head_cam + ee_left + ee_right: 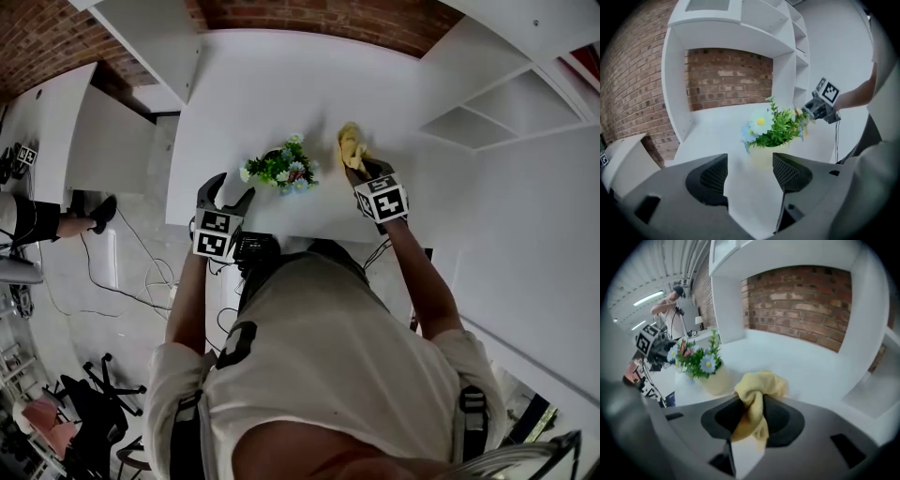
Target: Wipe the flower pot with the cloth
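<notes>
A pale yellow flower pot (pixel 765 154) with green leaves and daisies (pixel 279 170) stands upright near the front edge of the white table (pixel 281 84). My right gripper (pixel 361 167) is shut on a yellow cloth (pixel 757 401), bunched between its pads, just right of the pot (pixel 716 381) and apart from it. My left gripper (pixel 229 195) stands open and empty, a short way in front and left of the pot. In the left gripper view the pot shows beyond the gap between the pads (pixel 792 172).
White shelf units (pixel 506 103) flank the table on the right and left, with a brick wall (pixel 729 77) behind. A person (pixel 670 310) stands in the room beyond the table's left. Cables (pixel 141 272) lie on the floor by the table's front edge.
</notes>
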`<state>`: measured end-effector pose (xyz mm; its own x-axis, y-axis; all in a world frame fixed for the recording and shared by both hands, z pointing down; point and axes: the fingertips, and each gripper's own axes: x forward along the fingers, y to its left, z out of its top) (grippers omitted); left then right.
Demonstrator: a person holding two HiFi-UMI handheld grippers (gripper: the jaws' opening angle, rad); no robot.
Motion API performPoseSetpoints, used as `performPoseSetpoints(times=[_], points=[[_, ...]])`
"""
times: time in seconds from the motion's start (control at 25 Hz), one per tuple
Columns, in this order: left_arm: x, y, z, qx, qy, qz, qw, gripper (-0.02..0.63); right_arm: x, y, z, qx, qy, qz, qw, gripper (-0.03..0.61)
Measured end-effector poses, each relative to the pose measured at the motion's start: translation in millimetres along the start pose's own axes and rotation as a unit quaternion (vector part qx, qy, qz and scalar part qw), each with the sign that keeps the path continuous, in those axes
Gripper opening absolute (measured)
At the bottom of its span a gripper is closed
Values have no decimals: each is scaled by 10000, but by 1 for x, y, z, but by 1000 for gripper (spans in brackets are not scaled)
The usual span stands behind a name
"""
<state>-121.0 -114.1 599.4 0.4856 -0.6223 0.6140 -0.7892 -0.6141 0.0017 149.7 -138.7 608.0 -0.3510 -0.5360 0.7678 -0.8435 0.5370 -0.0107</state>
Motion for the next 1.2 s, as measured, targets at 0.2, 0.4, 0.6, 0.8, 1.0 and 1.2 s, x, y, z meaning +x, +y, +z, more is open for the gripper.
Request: performPoseSetpoints(times=[0.2, 0.4, 0.6, 0.8, 1.0, 1.2], points=[[-19, -13, 10, 8, -151, -323, 9994, 136, 22, 6, -43, 60, 529, 24, 9986, 282], [-34, -22, 8, -103, -343, -302, 9989, 21, -6, 7, -13, 1069, -215, 91, 9940, 331], [-43, -30, 19, -481, -691, -565, 9948, 21, -48, 15, 41, 1980, -1314, 450, 9703, 290], [-54, -48, 36, -924, -937, -1226, 9837, 21, -80, 83, 81, 1842, -1737, 1511, 9556, 14], [-56, -46, 26, -949, -896, -1015, 9862, 21, -83, 160, 90, 1709, -1698, 2401, 9404, 11], [-78, -55, 20, -1236, -963, -1470, 9767, 21, -91, 224, 92, 2239, -1730, 3217, 9036, 11]])
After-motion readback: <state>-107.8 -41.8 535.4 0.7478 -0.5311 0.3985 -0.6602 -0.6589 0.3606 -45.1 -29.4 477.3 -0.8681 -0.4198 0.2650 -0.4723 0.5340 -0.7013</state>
